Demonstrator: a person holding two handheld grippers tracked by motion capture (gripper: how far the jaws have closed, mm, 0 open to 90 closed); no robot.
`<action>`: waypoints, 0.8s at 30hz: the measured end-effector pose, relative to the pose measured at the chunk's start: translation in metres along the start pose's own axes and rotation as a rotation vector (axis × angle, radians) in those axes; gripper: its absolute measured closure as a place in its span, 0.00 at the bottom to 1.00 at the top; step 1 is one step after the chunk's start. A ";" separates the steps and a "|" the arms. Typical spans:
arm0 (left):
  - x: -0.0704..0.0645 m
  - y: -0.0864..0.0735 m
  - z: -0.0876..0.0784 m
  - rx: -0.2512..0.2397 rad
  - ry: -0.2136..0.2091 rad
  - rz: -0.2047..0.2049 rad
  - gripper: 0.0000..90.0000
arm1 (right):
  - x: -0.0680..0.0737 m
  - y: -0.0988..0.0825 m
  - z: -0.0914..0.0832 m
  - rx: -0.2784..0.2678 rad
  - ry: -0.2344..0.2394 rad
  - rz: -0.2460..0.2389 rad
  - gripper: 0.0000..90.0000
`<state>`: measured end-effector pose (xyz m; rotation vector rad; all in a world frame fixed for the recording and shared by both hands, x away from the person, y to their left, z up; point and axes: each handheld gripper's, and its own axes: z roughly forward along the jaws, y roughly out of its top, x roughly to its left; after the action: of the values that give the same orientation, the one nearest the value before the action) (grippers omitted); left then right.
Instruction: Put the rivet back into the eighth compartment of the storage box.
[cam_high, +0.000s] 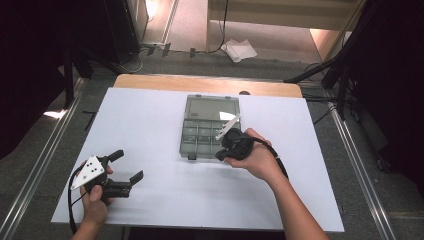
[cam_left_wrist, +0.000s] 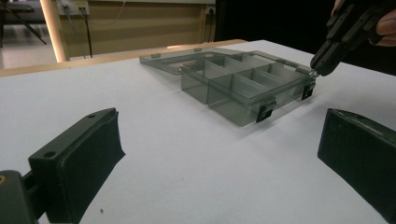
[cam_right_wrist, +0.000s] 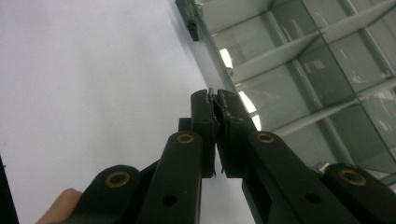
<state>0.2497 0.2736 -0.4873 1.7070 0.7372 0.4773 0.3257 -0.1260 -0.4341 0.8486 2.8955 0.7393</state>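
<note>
A clear grey compartment box (cam_high: 199, 131) lies in the middle of the white table with its lid (cam_high: 210, 107) folded flat behind it. Its compartments (cam_left_wrist: 243, 81) look empty. My right gripper (cam_high: 219, 156) hovers at the box's front right corner, jaws shut, tips (cam_left_wrist: 321, 67) pointing down at the rim. A tiny grey metal piece (cam_right_wrist: 211, 92) is pinched at its very tips (cam_right_wrist: 215, 97), beside the box wall (cam_right_wrist: 303, 60). My left gripper (cam_high: 127, 165) rests low at the table's front left, open, with nothing between its pads (cam_left_wrist: 88, 154).
Two black latches (cam_left_wrist: 265, 112) hang on the box's front wall. The white sheet (cam_high: 150, 125) covers a wooden tabletop (cam_high: 200, 82). Dark stands and cables flank the table, and paper lies on the floor beyond (cam_high: 239, 50).
</note>
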 end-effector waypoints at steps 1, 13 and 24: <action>0.000 0.000 0.000 0.003 0.001 -0.001 0.00 | -0.002 -0.001 0.000 0.000 -0.003 0.000 0.98; -0.001 0.000 -0.001 0.001 0.000 0.002 0.00 | -0.020 -0.012 -0.009 -0.020 -0.024 0.048 0.98; 0.000 0.000 -0.001 0.000 -0.001 0.001 0.00 | -0.031 -0.017 -0.010 -0.016 -0.044 0.072 0.98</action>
<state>0.2488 0.2739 -0.4874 1.7071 0.7359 0.4768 0.3415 -0.1591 -0.4361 0.9591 2.8307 0.7387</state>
